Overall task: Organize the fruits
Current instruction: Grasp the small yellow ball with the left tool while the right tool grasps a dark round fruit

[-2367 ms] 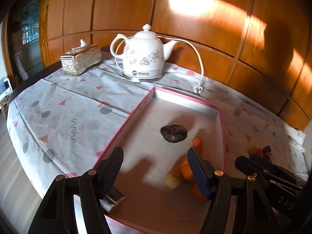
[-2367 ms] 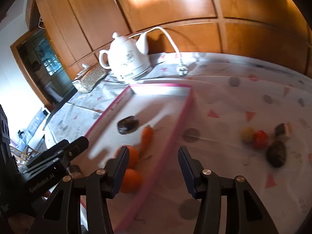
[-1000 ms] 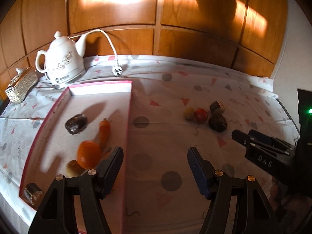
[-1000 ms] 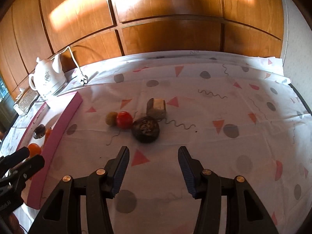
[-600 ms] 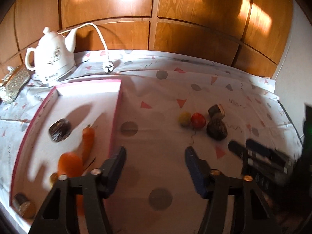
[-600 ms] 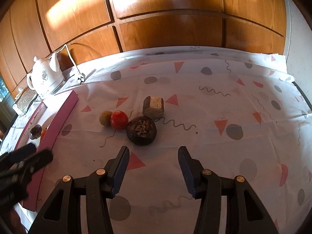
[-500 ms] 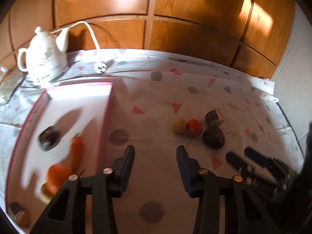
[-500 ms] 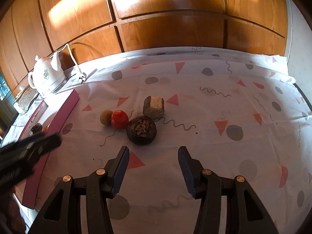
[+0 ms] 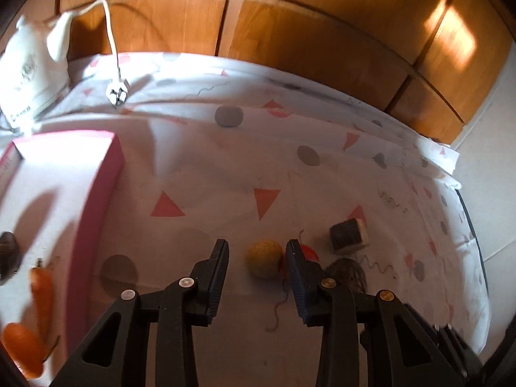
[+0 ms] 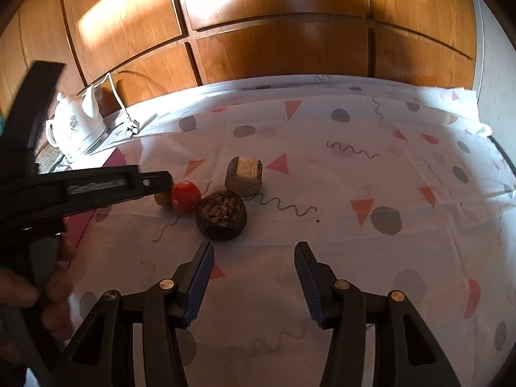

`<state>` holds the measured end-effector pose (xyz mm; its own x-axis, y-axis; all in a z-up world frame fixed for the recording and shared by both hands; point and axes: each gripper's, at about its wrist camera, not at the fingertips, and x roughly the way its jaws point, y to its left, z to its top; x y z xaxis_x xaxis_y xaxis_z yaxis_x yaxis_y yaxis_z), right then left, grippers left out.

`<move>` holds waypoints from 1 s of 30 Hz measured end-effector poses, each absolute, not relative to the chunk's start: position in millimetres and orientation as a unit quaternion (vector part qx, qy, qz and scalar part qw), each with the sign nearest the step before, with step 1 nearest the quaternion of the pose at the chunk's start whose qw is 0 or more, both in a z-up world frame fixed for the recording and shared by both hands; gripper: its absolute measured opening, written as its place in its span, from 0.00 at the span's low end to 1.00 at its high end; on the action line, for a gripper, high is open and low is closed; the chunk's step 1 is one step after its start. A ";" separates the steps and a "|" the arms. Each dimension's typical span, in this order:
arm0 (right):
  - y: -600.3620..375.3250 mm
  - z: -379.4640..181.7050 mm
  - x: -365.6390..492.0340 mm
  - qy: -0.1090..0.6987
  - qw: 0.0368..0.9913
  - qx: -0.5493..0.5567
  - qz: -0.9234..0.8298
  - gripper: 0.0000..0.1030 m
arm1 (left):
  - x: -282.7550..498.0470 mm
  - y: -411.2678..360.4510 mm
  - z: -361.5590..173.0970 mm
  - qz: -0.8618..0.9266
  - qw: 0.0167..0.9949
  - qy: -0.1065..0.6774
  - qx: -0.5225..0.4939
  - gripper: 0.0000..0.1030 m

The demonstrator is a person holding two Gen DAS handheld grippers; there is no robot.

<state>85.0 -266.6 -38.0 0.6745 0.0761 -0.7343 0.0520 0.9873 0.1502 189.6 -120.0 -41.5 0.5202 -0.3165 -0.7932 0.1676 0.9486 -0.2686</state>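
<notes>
Four items left on the cloth-covered surface [image 10: 403, 177]: yellow fruit [image 9: 265, 258], tomato [image 10: 185, 196], dark lump [image 10: 222, 214], tan block [image 10: 244, 176], all bunched together well right of the pink tray [image 9: 96, 206]. In the tray already: carrot [image 9: 42, 290], an orange [image 9: 22, 348], dark lump at the left edge. So roughly half done, I'd say. My left tongs [image 9: 257, 251] have been closing w/ the yellow fruit between the tips, not pinching yet. Right tongs [image 10: 253, 251] spread, empty, just short of the dark lump. Kettle [image 10: 75, 122] at the back.
</notes>
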 end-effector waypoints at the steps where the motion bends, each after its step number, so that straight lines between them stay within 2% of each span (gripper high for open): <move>1: -266.9 -39.2 85.0 0.404 0.911 0.081 0.007 0.51 | 193.0 -120.8 -44.9 -0.141 0.866 0.472 -0.083 0.36; 6: -271.7 -47.1 86.3 0.410 0.908 0.090 0.004 0.51 | 195.0 -126.4 -51.1 -0.149 0.869 0.465 -0.081 0.35; 8: -272.7 -48.0 85.8 0.409 0.908 0.092 0.005 0.51 | 192.4 -125.5 -51.8 -0.163 0.868 0.462 -0.083 0.24; 15: -275.3 -49.8 85.5 0.408 0.908 0.099 0.009 0.51 | 158.1 -110.2 -44.0 -0.153 0.874 0.458 -0.054 0.23; 22: -273.3 -49.1 86.1 0.410 0.907 0.095 0.007 0.51 | 105.7 -103.3 -56.7 -0.144 0.901 0.409 0.033 0.24; 30: -262.4 -39.5 104.4 0.418 0.904 0.083 0.031 0.52 | 107.6 -99.2 -59.1 -0.146 0.900 0.410 0.020 0.24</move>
<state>104.4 -262.4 -39.5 0.6488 0.1255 -0.7505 0.0132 0.9843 0.1760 107.6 -99.2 -59.1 0.6217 -0.2466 -0.7434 0.2799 0.9564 -0.0831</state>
